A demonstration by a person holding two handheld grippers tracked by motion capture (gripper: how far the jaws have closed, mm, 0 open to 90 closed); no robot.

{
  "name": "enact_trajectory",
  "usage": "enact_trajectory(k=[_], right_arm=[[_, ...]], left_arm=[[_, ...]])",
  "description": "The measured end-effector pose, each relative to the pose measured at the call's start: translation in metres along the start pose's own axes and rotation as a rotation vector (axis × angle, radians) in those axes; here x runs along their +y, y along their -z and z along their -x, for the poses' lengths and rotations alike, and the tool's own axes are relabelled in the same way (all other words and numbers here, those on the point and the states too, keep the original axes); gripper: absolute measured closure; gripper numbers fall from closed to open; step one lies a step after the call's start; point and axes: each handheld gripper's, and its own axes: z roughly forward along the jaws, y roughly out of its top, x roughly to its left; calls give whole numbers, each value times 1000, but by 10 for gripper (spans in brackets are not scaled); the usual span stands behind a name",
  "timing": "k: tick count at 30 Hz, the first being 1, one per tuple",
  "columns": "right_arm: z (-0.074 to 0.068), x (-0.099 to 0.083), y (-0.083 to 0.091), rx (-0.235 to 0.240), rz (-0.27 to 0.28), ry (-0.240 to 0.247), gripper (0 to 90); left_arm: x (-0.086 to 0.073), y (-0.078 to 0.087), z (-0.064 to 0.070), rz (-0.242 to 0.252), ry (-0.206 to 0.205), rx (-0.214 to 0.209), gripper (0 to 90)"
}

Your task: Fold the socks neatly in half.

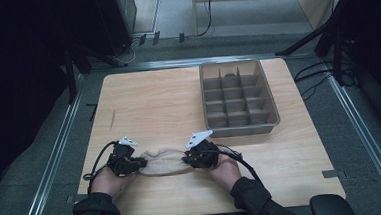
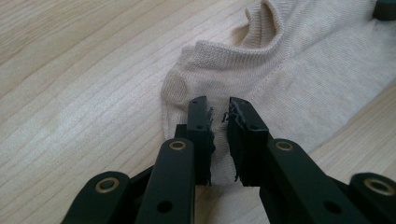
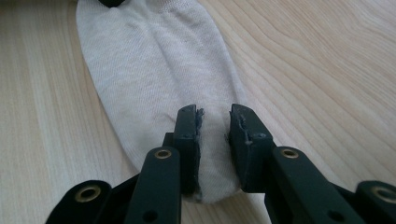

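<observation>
A beige ankle sock (image 1: 164,161) lies flat on the wooden table (image 1: 153,105) near its front edge, between my two grippers. My left gripper (image 1: 141,163) is at the sock's heel and cuff end. In the left gripper view its jaws (image 2: 220,109) stand a narrow gap apart over the sock (image 2: 289,70), below the ribbed cuff. My right gripper (image 1: 185,159) is at the toe end. Its jaws (image 3: 214,112) are a little apart and straddle the toe of the sock (image 3: 154,70), with the fabric lying flat between them.
A grey plastic tray (image 1: 273,102) with several compartments stands at the back right of the table; a small dark object (image 1: 230,75) lies in one far compartment. Bare wood spreads across the left and middle. Metal rails run along the table's sides.
</observation>
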Motion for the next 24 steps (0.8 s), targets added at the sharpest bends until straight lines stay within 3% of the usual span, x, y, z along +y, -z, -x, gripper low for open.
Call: enact_trajectory(k=[4, 14, 17, 19, 21, 24], right_arm=[[3, -8, 4, 14, 27, 7, 735], [5, -16, 12, 29, 29, -9, 760], [5, -14, 12, 29, 19, -39, 723], [5, -10, 12, 66, 16, -75, 666], [4, -6, 16, 60, 23, -63, 705], [2, -2, 27, 52, 65, -51, 743]], left_arm=[[0, 0, -2, 0, 7, -3, 796], [0, 1, -10, -3, 21, -32, 808], [2, 1, -11, 3, 10, -18, 799], [4, 0, -10, 1, 24, -15, 772], [4, 1, -8, 1, 3, -11, 749], [4, 3, -9, 11, 18, -17, 735]])
